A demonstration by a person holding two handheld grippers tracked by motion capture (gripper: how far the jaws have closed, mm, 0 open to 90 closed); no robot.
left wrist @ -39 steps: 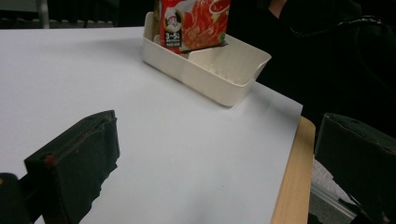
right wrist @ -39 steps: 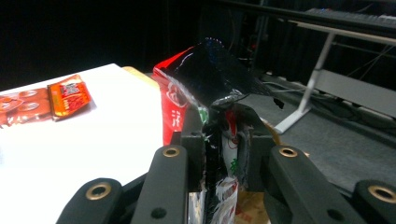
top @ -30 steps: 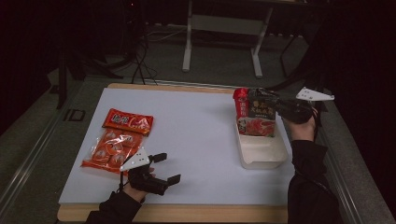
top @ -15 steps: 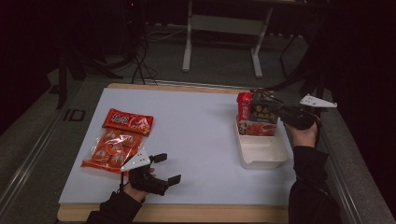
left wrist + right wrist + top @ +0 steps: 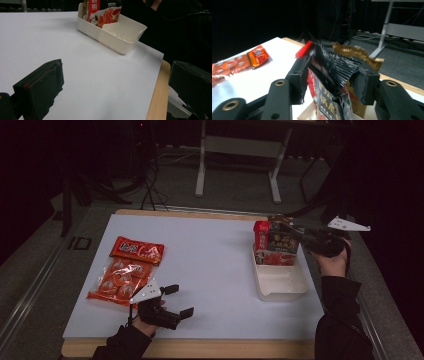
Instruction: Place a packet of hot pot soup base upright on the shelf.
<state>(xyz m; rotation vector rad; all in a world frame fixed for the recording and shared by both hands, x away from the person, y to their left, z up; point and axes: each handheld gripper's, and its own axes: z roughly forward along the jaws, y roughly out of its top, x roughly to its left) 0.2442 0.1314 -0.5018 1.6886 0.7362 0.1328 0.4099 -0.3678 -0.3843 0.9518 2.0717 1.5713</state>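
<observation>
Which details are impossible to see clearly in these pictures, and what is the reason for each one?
- Printed text on the black packet: right gripper view, too near and crumpled.
- Floor of the white bin under the packets: high view, the packets stand before it.
- Top of the red packet: left gripper view, cut by the upper edge.
- Small print on the orange snack bags: high view, too small and dim.

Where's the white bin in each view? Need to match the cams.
High view: white bin at the right of the table, snack packets standing in its far end.
Left gripper view: top centre, bin seen at an angle, near end empty.
Right gripper view: a sliver of its rim at the bottom edge, under the packets.
Shared landmark: the black-and-red packet standing in the bin.
</observation>
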